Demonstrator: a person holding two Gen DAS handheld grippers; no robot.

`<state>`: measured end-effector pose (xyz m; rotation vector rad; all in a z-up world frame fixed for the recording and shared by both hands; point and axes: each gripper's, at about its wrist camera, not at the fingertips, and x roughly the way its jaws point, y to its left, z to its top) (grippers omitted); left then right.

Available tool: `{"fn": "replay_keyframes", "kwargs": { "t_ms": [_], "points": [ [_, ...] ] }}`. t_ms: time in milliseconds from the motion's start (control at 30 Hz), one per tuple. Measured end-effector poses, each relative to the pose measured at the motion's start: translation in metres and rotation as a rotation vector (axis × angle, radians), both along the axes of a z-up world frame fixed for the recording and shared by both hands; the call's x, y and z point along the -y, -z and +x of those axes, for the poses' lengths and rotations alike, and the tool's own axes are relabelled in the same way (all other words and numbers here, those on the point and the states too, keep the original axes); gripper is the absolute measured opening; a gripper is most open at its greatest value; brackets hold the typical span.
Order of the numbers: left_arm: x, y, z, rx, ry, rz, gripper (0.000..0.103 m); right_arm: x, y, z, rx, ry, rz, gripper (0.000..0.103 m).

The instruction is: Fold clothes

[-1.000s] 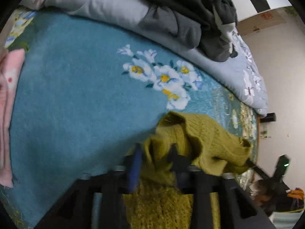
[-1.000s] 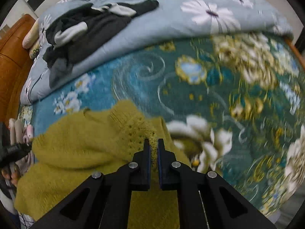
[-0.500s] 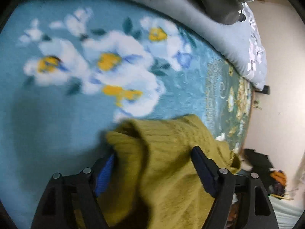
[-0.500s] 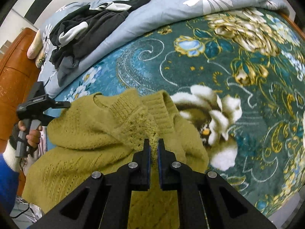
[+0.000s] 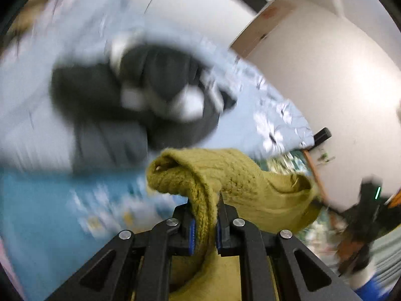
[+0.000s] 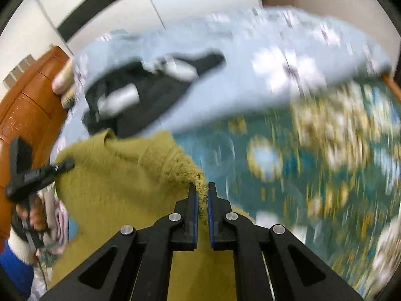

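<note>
A mustard-yellow knitted sweater [image 5: 240,175] hangs between both grippers above the bed. My left gripper [image 5: 204,200] is shut on a thick rolled edge of it. My right gripper [image 6: 202,188] is shut on another edge of the sweater [image 6: 120,175], which stretches left to the left gripper [image 6: 60,166], also in the right wrist view. Both views are blurred by motion.
A teal floral blanket [image 6: 313,155] covers the bed. A pale blue quilt [image 6: 263,80] lies behind it with a pile of dark clothes [image 6: 140,100] on top. An orange-brown headboard [image 6: 27,105] stands at the left. A pink garment [image 6: 59,225] lies near the left hand.
The left gripper has closed on the sweater's edge. Both grippers have lifted the sweater up off the blanket, and both views now tilt up toward the quilt and wall.
</note>
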<state>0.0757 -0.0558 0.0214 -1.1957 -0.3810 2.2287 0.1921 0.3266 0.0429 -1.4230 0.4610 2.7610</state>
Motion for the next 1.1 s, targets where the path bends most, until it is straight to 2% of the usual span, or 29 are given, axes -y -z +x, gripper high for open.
{"fn": "replay_keyframes", "kwargs": {
  "t_ms": [67,167,267,333,367,400,433,467,567,600,667,767,833,900,1033,1100],
  "points": [
    [-0.001,-0.015,-0.009,-0.1,-0.029,-0.047,0.012,-0.003,-0.024,-0.034,-0.069,-0.021,0.037,0.006],
    [-0.002,0.002,-0.037,-0.089,-0.096,-0.143,0.013,-0.003,-0.036,-0.097,-0.108,-0.041,0.092,0.006],
    [-0.003,0.02,-0.066,-0.071,-0.163,-0.235,0.016,0.001,-0.015,-0.152,-0.069,-0.045,0.109,0.006],
    [0.008,0.046,-0.084,0.06,-0.21,-0.212,0.017,0.008,0.015,-0.182,0.008,-0.044,0.109,0.006],
    [0.014,0.058,-0.091,0.123,-0.23,-0.197,0.021,0.013,0.029,-0.192,0.047,-0.045,0.111,0.006],
    [0.021,0.066,-0.092,0.166,-0.243,-0.185,0.031,0.016,0.041,-0.198,0.079,-0.047,0.106,0.006],
    [0.029,0.073,-0.092,0.208,-0.258,-0.171,0.033,0.019,0.055,-0.204,0.114,-0.05,0.097,0.006],
    [0.043,0.077,-0.088,0.236,-0.29,-0.142,0.036,0.022,0.062,-0.206,0.126,-0.049,0.096,0.006],
    [0.078,0.07,-0.068,0.261,-0.343,-0.073,0.056,0.023,0.073,-0.205,0.138,-0.038,0.092,0.008],
    [0.088,0.067,-0.059,0.26,-0.358,-0.055,0.057,0.021,0.069,-0.199,0.127,-0.034,0.084,0.008],
    [0.109,0.063,-0.034,0.276,-0.386,-0.031,0.063,0.018,0.062,-0.187,0.104,-0.026,0.069,0.031],
    [0.125,0.071,0.008,0.334,-0.362,-0.047,0.065,0.007,0.048,-0.146,0.064,-0.004,0.043,0.035],
    [0.129,0.089,0.032,0.398,-0.364,-0.001,0.066,-0.004,0.048,-0.1,0.081,0.013,-0.02,0.038],
    [0.133,0.107,0.055,0.461,-0.366,0.046,0.067,-0.013,0.059,-0.049,0.126,0.03,-0.088,0.04],
    [0.142,0.144,0.102,0.588,-0.369,0.14,0.067,-0.024,0.116,0.055,0.317,0.085,-0.304,0.04],
    [0.146,0.163,0.126,0.651,-0.369,0.187,0.067,-0.024,0.14,0.085,0.396,0.127,-0.403,0.04]
  ]
}}
